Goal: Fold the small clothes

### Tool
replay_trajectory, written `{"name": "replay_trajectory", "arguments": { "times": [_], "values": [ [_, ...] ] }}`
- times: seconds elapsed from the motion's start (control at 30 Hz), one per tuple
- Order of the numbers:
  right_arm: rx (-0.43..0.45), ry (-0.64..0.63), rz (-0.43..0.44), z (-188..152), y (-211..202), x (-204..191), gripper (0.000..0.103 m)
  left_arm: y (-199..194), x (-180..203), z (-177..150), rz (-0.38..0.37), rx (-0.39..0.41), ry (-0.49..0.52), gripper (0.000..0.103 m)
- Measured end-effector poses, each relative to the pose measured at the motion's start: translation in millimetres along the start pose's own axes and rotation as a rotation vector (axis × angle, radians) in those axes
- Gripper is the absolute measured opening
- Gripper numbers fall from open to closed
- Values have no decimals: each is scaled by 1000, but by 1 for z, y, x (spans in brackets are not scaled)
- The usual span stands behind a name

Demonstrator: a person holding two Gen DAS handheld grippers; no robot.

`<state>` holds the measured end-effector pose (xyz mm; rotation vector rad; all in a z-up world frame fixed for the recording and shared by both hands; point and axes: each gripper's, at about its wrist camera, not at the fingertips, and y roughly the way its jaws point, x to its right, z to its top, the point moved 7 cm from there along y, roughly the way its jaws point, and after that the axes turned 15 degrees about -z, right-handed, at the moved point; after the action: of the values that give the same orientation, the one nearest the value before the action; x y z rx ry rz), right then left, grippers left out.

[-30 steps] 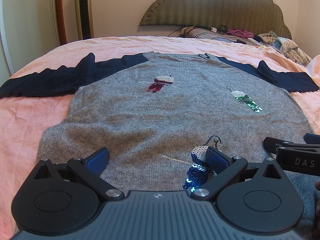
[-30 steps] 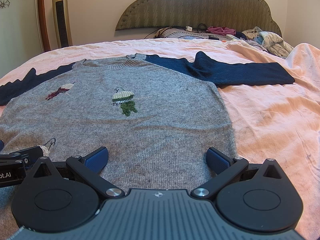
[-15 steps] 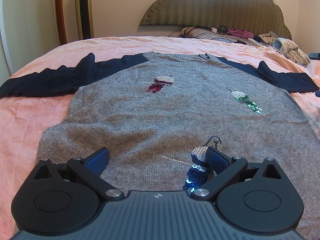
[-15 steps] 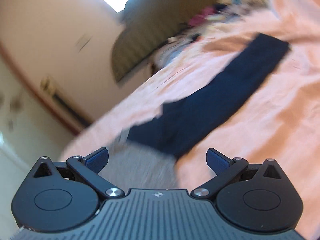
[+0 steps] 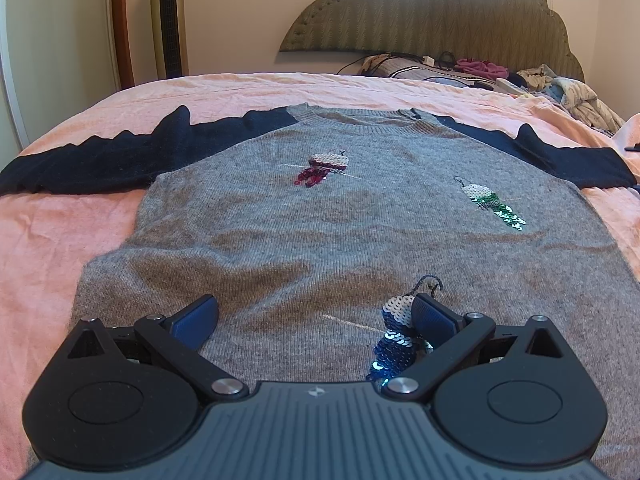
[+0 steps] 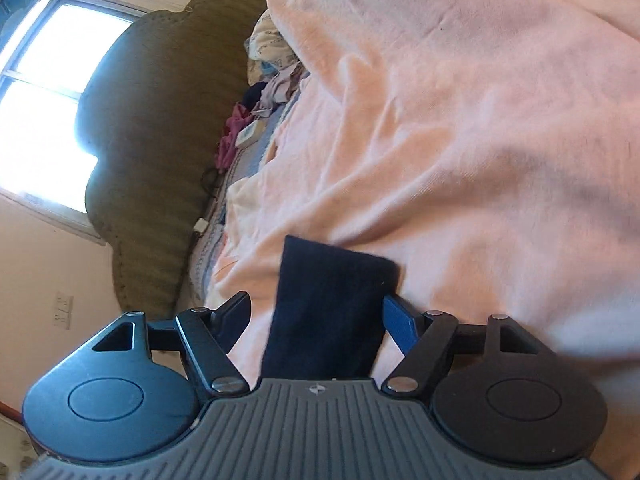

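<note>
A grey knitted sweater with navy sleeves lies flat, front up, on the pink bedspread. It bears red, green and blue sequin patches. My left gripper hovers open over the sweater's lower hem, its right finger beside the blue sequin patch. In the right wrist view, rolled onto its side, the cuff end of the right navy sleeve lies between the fingers of my right gripper. Its jaws are closing; the left pad stands apart from the cloth.
A padded olive headboard and a heap of loose clothes and cables sit at the far end of the bed. A tall tower fan stands by the wall at left. Rumpled pink bedspread spreads beyond the sleeve.
My right gripper has left the sweater's hem, swung out to the right sleeve's cuff, rolled onto its side and narrowed its jaws around the cuff. The left gripper has stayed put.
</note>
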<state>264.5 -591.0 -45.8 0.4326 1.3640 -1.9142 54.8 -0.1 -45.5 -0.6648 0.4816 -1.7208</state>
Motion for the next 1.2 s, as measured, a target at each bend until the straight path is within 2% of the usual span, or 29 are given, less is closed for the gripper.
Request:
{"name": "replay_trajectory", "arguments": {
  "times": [0.2, 0.27, 0.43, 0.47, 0.5, 0.53, 0.6, 0.67, 0.73, 0.83, 0.9, 0.97, 1.03, 1.1, 1.17, 1.2],
  "values": [
    [120, 1, -40, -3, -5, 2, 63, 1, 0, 1, 0, 1, -2, 103],
    [124, 9, -42, 1, -4, 3, 64, 1, 0, 1, 0, 1, -2, 103],
    [132, -95, -62, -2, 6, -15, 74, 1, 0, 2, -1, 1, -3, 103],
    [134, -127, -73, -4, 8, -20, 67, 1, 0, 2, -1, 2, -3, 103],
    [121, -153, -69, -5, 11, -24, 53, 1, 0, 1, -1, 1, -2, 103],
    [83, -161, -64, -8, 14, -26, 16, 1, 0, 1, -1, 1, -2, 103],
    [89, -160, -37, -12, 6, -32, 14, 1, 0, 1, -1, 2, -3, 103],
    [119, -232, 13, -23, -15, -51, 14, 2, 0, 2, -3, 3, -5, 103],
    [139, -337, 86, -46, -43, -80, 14, 3, 0, 3, -4, 5, -6, 103],
    [102, -483, 248, -103, -85, -129, 14, 3, 0, 3, -4, 5, -7, 103],
    [40, -550, 361, -152, -108, -157, 14, 3, 0, 3, -4, 5, -7, 103],
    [-48, -603, 436, -204, -118, -178, 14, 3, -1, 3, -4, 5, -7, 103],
    [-109, -660, 441, -256, -114, -186, 15, 3, 0, 2, -2, 5, -5, 103],
    [-204, -701, 413, -305, -102, -181, 20, 2, 0, 2, 1, 4, -2, 103],
    [-283, -716, 366, -336, -98, -167, 35, 2, 1, 1, 0, 3, 0, 103],
    [-294, -705, 365, -342, -105, -158, 38, 1, 0, 1, -6, 3, -1, 103]
  ]
}}
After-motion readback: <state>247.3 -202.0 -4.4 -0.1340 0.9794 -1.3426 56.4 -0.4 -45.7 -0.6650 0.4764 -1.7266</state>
